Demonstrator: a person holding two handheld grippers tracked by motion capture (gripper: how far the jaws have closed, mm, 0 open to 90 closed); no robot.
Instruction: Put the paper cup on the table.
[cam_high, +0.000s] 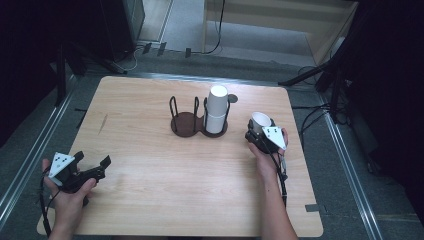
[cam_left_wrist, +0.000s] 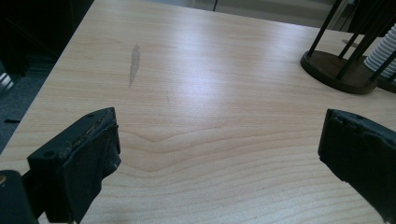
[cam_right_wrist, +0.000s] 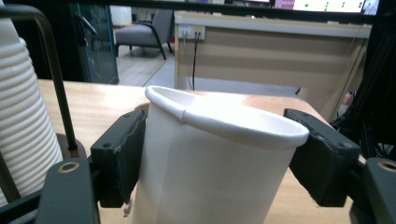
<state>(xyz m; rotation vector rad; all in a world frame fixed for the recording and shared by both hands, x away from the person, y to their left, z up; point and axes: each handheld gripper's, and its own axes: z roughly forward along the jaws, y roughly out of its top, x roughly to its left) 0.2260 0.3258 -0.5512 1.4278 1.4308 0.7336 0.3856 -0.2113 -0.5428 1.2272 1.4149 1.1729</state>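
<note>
A single white paper cup stands mouth-up between the jaws of my right gripper, which is shut on its sides, just right of the holder. The dark two-ring cup holder sits at the table's middle; its right ring holds a stack of upside-down white cups, its left ring is empty. My left gripper rests low over the near left of the table, jaws wide apart with nothing between them.
The wooden table has a grey smear on its left part. Dark stands and cables surround the table on the floor. A chair and a long desk stand beyond the far edge.
</note>
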